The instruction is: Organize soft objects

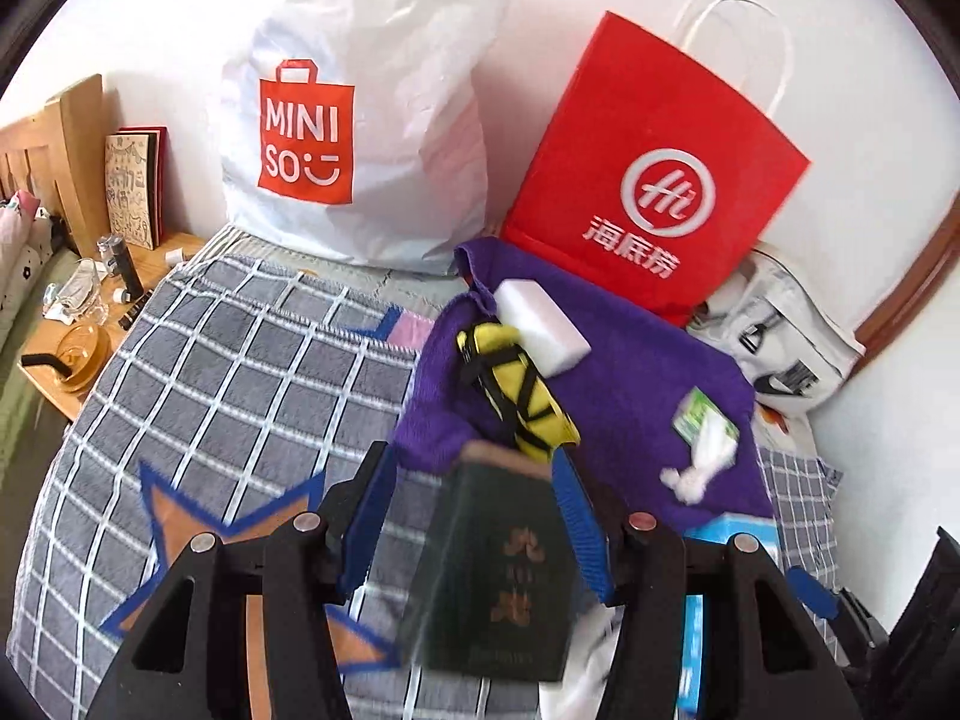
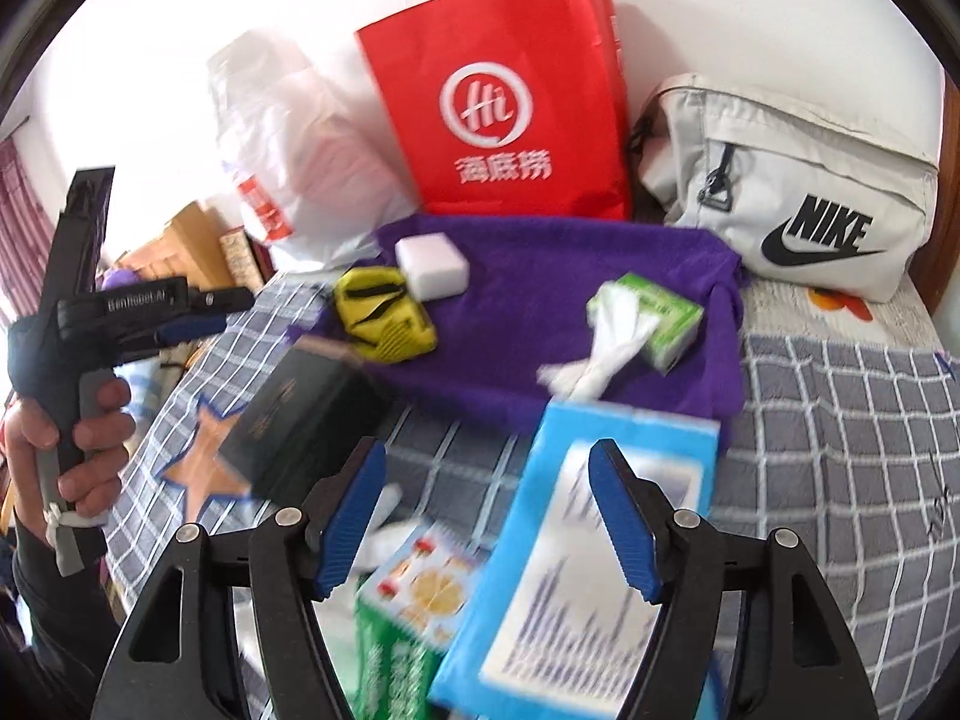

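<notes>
Two grippers hover over a bed spread with a grey checked blanket (image 1: pixel 228 360), both with jaws apart and nothing clamped. Between the left gripper (image 1: pixel 474 516) jaws sits a dark green booklet-like pack (image 1: pixel 498 570), blurred; its blue pads stand clear of it on both sides. The right gripper (image 2: pixel 486 516) frames a blue tissue pack (image 2: pixel 576 570) lying on the blanket, pads not pressing it, with a green printed pack (image 2: pixel 408 618) just beside it.

On the purple towel (image 2: pixel 540 324) further back lie the soft things: a white sponge block (image 2: pixel 432 267), a yellow mesh pouch (image 2: pixel 384 318) touching it, and a small green tissue packet (image 2: pixel 660 318) with tissue pulled out.

Likely the step is releasing these two packs and backing away. To do it well, lift each gripper straight off so the pads do not drag the packs askew, and keep the dark pack's edge near the towel's. Next, approach the sponge from above, closing gently, since it will squash and may spring out. A red paper bag (image 1: pixel 648 180), a white MINISO bag (image 1: pixel 360 120) and a grey Nike waist bag (image 2: pixel 798 192) stand behind.
</notes>
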The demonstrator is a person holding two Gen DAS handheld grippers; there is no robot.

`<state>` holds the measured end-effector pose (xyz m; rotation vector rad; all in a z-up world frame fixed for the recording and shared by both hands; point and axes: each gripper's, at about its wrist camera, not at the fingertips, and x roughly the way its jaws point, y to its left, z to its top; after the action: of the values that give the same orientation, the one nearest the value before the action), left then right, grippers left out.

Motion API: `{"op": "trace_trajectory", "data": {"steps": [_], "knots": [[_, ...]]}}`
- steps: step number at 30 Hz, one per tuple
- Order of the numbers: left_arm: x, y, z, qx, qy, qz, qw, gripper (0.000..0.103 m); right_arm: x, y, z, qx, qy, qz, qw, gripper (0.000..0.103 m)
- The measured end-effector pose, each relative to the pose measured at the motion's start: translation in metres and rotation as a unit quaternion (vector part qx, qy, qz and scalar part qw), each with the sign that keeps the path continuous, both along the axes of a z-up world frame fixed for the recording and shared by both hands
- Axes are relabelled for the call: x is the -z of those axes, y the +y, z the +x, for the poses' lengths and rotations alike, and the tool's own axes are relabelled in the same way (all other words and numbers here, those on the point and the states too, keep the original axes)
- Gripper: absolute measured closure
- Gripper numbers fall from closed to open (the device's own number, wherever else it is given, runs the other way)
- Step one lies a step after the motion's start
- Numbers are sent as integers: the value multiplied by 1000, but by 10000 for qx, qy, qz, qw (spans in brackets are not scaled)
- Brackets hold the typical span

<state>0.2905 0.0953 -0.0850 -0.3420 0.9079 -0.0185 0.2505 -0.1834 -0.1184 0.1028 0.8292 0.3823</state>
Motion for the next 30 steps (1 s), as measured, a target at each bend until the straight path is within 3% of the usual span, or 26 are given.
{"op": "trace_trajectory", "data": {"steps": [4,9,15,22,29,30], "knots": [[3,-3,-24,73,-3,74,9999,51,5,19,-31,-250,-104,-244,9993,37],[17,-2,-48,157,101,156,9997,51,19,48,-57,-602,-109,-725,9955,62],[27,15,-67,5,114,85,9999,51,32,69,-67,-658,-256,-1229,9899,69],[39,30,-77,-71,146,10,9999,51,55,73,-64,-568,-82,-1548,9863,70],[48,45,-76,-161,195,-207,9995,51,62,86,-53,-446,-246,-2059,9773,72],[48,46,-76,-179,204,-220,9994,51,62,88,-52,-455,-277,-2125,9757,78]]}}
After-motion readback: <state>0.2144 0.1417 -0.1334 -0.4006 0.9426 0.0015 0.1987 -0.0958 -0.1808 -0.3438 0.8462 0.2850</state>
